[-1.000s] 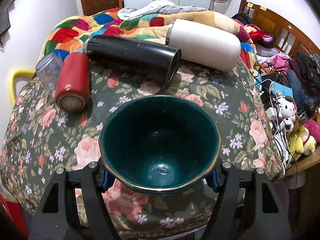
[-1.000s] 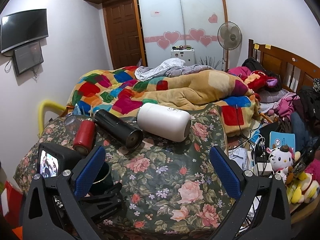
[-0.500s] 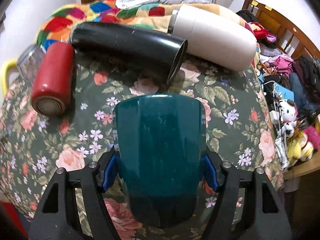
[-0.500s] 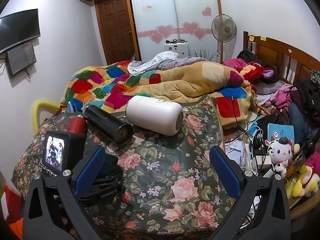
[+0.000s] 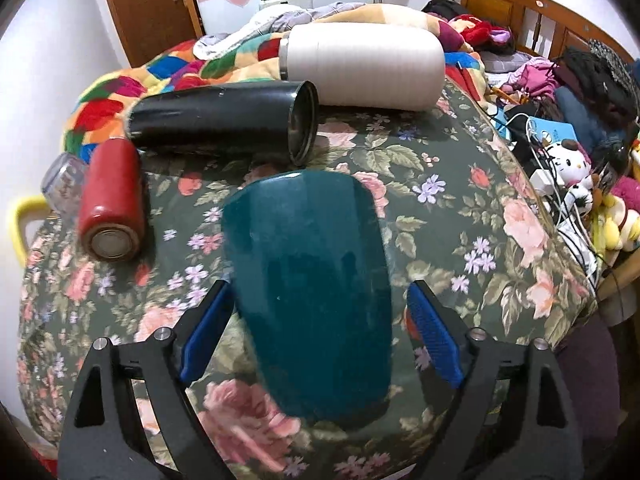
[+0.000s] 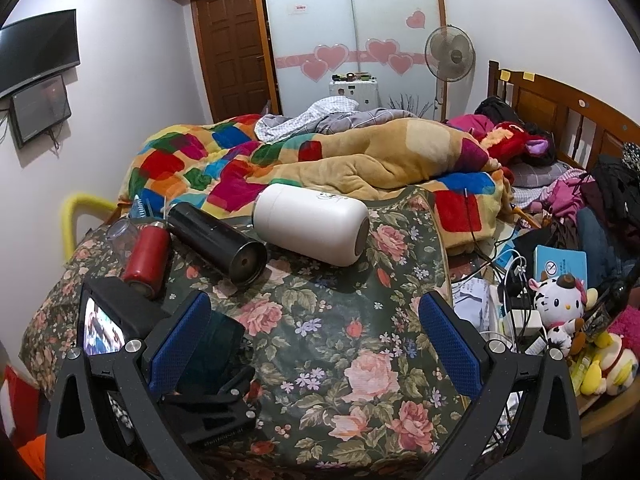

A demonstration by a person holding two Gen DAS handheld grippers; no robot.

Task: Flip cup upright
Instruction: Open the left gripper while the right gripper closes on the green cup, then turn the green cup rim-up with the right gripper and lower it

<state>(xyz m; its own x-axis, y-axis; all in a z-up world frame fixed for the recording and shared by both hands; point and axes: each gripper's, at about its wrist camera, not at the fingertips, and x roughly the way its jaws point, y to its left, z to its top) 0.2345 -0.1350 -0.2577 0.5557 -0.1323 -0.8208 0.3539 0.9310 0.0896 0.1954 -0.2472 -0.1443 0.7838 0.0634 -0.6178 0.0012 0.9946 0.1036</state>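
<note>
Now | teal cup (image 5: 316,292) between left gripper (image 5: 320,334) fingers, untouched | jaws parted

I see teal cup (image 5: 316,296); blue gripper pads (image 5: 434,344) | dark-green cloth (image 5: 460,216), pink roses | red flask (image 5: 111,204) at 9 o'clock; black flask (image 5: 216,118), white flask (image 5: 364,66) at 12
</note>
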